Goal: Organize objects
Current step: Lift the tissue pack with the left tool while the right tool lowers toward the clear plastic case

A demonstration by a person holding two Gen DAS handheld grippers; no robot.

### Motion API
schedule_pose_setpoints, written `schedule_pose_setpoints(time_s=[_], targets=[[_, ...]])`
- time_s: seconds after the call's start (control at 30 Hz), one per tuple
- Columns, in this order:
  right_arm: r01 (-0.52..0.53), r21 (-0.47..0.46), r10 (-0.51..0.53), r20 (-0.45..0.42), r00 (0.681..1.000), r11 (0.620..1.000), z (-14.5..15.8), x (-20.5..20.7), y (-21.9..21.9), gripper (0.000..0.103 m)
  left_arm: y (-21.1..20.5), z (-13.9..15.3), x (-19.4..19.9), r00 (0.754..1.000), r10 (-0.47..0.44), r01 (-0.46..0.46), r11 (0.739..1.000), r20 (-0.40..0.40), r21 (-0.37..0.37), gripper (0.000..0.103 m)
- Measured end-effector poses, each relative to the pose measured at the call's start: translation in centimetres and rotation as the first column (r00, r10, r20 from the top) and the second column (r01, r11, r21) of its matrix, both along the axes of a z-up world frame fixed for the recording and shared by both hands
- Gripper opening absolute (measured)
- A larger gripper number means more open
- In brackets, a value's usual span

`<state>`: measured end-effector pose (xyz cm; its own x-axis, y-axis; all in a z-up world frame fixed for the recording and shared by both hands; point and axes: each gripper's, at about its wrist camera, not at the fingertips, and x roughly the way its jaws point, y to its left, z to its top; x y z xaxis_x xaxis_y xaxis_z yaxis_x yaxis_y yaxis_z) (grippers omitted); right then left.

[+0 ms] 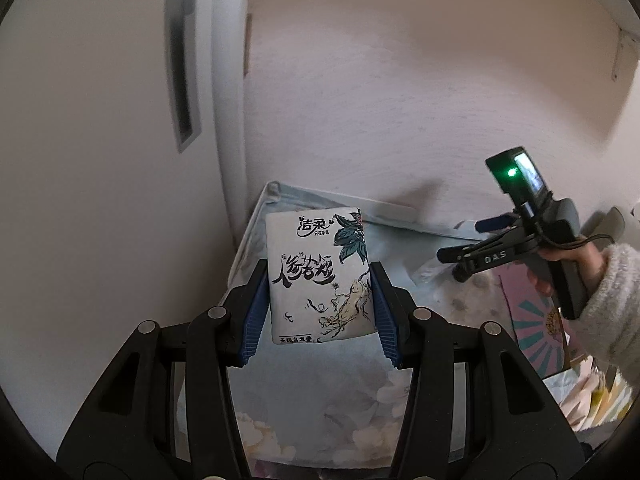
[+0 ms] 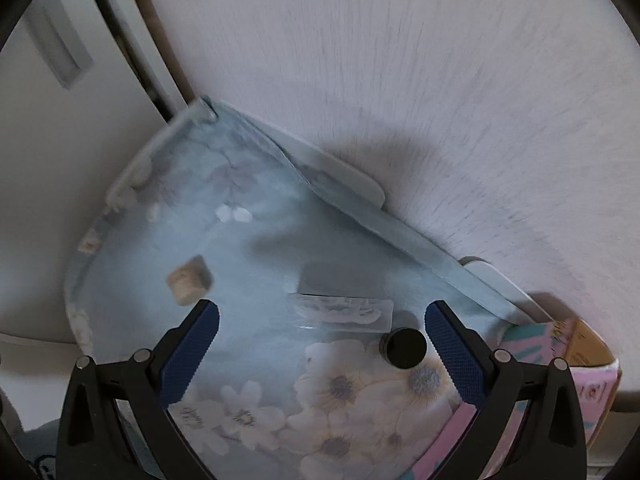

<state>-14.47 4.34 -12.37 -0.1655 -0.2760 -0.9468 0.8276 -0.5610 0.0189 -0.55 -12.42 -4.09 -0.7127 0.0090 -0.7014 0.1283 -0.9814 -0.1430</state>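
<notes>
Pale wall behind floral blue bin [image 2: 132, 184]; left gripper [image 1: 318, 308] clamping white printed tissue pack [image 1: 320, 276], right gripper [image 2: 322, 344] gaping empty above. Next, probably: lowering pack inside.

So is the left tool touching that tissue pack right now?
Touching. The left wrist view shows the left tool with both blue pads pressed against the sides of the tissue pack, holding it up.

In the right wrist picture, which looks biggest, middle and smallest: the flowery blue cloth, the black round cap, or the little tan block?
1. Flowery blue cloth, by far the biggest.
2. Tan block.
3. Black round cap, slightly smaller, but the blur makes these two close.
</notes>
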Motion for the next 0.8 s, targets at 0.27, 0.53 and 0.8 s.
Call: schedule_pose_setpoints(time_s=[0.27,0.53,0.8], targets=[[-0.049,0.084,0.048,0.02,0.999,0.995,-3.9,-0.6,-0.9,0.103,0.0,-0.5,0.3,0.998,0.052,-0.052,0.998,0.018,0.025,0.044],[-0.001,0.095,-0.006,0.071,0.997,0.996,-6.2,-2.2,-0.5,0.1,-0.3,-1.1,-0.9,0.997,0.065,-0.066,0.997,0.032,0.033,0.044],[-0.007,0.091,-0.001,0.089,0.996,0.996,-7.2,-2.6,-0.4,0.078,0.8,-0.6,-0.9,0.997,0.057,-0.058,0.998,0.042,0.033,0.044]])
